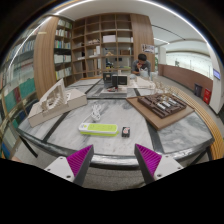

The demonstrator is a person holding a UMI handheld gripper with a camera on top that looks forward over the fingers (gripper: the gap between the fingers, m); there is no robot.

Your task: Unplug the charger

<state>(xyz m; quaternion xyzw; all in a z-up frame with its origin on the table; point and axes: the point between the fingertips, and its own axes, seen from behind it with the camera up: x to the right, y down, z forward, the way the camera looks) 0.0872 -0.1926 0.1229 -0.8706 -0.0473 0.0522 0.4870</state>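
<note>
A flat yellow-green power strip (97, 128) lies on the grey stone-patterned table (60, 135), well ahead of my fingers. A small dark block (126, 130), maybe the charger, sits just right of it; I cannot tell whether it is plugged in. My gripper (113, 162) is open and empty, held back from the table's near edge. Its two magenta pads (79, 159) stand wide apart, and nothing is between them.
A white model building (55, 100) stands on the table at the left. A wooden tray (165, 106) with dark pieces lies at the right. A monitor (115, 80) and clutter are at the far end. Bookshelves (95, 45) line the back wall. A person (143, 67) stands far back.
</note>
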